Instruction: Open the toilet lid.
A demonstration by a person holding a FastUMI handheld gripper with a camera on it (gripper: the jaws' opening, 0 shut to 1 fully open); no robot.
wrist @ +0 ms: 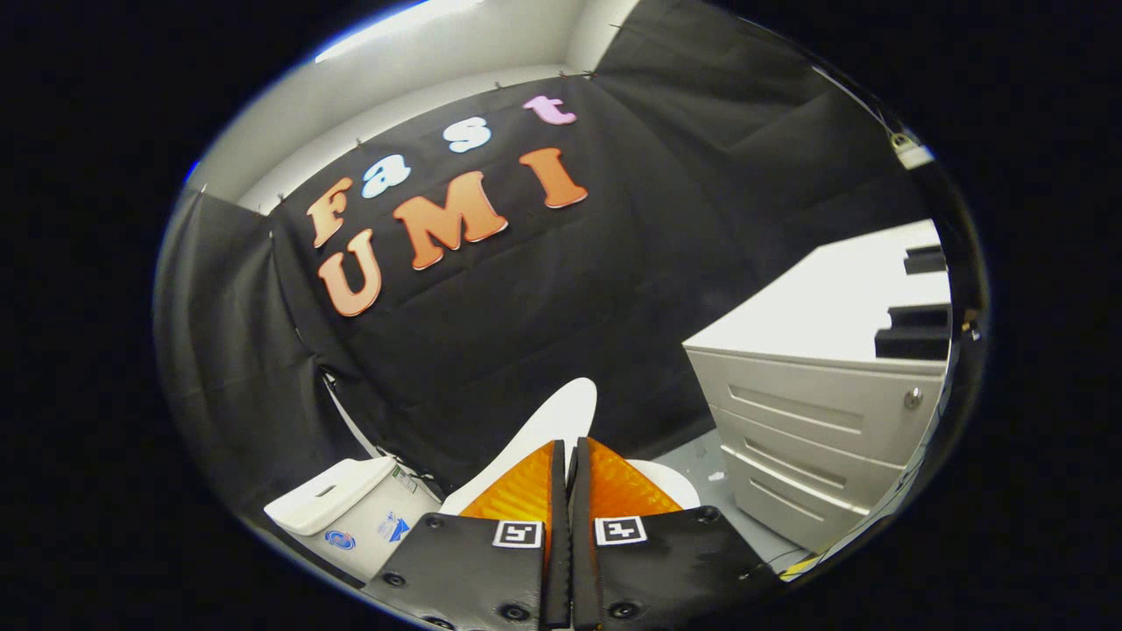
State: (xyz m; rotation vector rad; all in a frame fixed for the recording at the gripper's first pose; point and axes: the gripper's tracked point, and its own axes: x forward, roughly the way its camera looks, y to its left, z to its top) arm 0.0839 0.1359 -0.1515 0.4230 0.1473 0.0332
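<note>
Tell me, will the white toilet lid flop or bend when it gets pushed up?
Probably not. The toilet lid looks like smooth, hard plastic, so it should stay stiff. It already stands tilted up beyond the gripper, whose jaws are together, so it likely swings on a hinge. Its glossy surface may be slippery.

The gripper [570, 456] has two ribbed wedge fingers on black screwed plates, each plate carrying a square black-and-white marker.

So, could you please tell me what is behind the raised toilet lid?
Behind the toilet lid hangs the black cloth wall; the white tank stands beside it. The closed claw covers the lid's lower part and most of the bowl.
</note>
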